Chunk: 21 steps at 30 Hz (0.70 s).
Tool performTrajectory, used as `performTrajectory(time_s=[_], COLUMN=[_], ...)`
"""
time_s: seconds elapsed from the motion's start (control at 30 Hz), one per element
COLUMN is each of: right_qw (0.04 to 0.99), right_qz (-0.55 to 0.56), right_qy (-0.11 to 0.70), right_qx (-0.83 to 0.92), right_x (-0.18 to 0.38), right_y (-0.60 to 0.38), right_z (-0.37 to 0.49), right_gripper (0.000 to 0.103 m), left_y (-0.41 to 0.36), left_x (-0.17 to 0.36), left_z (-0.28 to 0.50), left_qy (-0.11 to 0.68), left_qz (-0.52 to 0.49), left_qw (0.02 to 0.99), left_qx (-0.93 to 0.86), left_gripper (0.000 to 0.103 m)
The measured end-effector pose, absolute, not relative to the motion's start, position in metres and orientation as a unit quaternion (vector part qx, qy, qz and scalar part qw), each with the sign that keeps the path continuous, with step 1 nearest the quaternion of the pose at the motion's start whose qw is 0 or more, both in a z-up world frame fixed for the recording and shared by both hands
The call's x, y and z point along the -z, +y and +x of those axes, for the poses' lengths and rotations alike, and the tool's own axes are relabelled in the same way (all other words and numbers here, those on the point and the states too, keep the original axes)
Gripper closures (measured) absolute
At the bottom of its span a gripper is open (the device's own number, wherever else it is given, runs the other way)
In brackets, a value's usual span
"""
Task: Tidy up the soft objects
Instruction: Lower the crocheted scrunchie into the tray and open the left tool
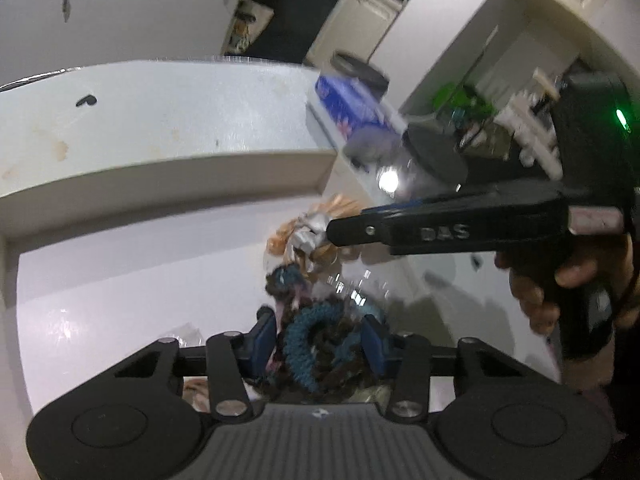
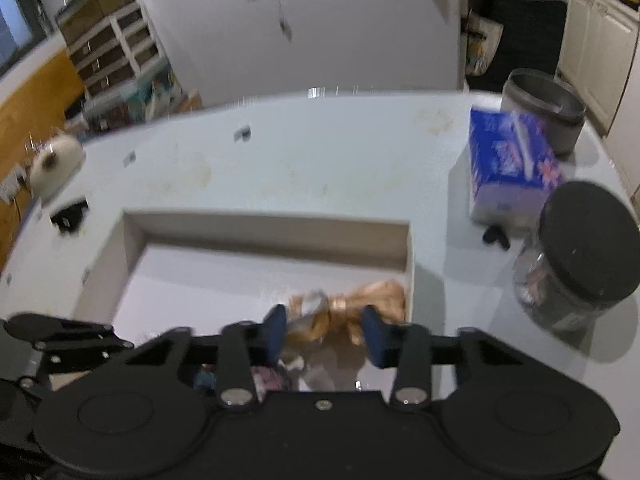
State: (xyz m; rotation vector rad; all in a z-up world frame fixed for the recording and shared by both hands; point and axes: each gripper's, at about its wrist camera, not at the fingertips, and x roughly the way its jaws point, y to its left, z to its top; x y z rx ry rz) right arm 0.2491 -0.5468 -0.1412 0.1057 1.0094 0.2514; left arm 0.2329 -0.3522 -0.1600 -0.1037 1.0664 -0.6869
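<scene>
A shallow white box (image 2: 264, 224) lies on the pale table, and both grippers reach into its near right part. In the left wrist view my left gripper (image 1: 320, 340) is shut on a bundle of teal and dark scrunchies (image 1: 316, 336) in clear wrap, its blue pads pressing both sides. Just beyond lies a tan and gold scrunchie bundle (image 1: 320, 228) with silvery wrap. My right gripper (image 1: 338, 234) comes in from the right and holds it. In the right wrist view the right gripper (image 2: 325, 336) is shut on that tan bundle (image 2: 352, 304), close to the box's right wall.
To the right of the box stand a blue tissue box (image 2: 508, 160), a clear jar with a black lid (image 2: 584, 240) and a metal bin (image 2: 548, 108). A small black item (image 2: 68, 216) lies at the table's left. A person's hand (image 1: 532, 292) grips the right tool.
</scene>
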Motion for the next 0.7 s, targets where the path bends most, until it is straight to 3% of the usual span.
performTrajectory(time_s=[0.23, 0.6, 0.7], right_qw=[0.854, 0.876, 0.878], right_qz=[0.042, 0.063, 0.071], right_qy=[0.507, 0.465, 0.460], right_qx=[-0.110, -0.113, -0.117], right_x=[0.173, 0.146, 0.138], right_y=[-0.538, -0.541, -0.543], right_z=[0.272, 0.265, 0.256], right_gripper=[0.074, 0.069, 0.066], left_y=[-0.356, -0.357, -0.355], left_x=[0.179, 0.183, 0.179], left_z=[0.235, 0.247, 0.245], left_qy=[0.524, 0.506, 0.504], left_qz=[-0.036, -0.035, -0.039], left_qw=[0.795, 0.812, 0.814], left_qx=[0.305, 0.289, 0.286], left_gripper=[0.058, 0.056, 0.040])
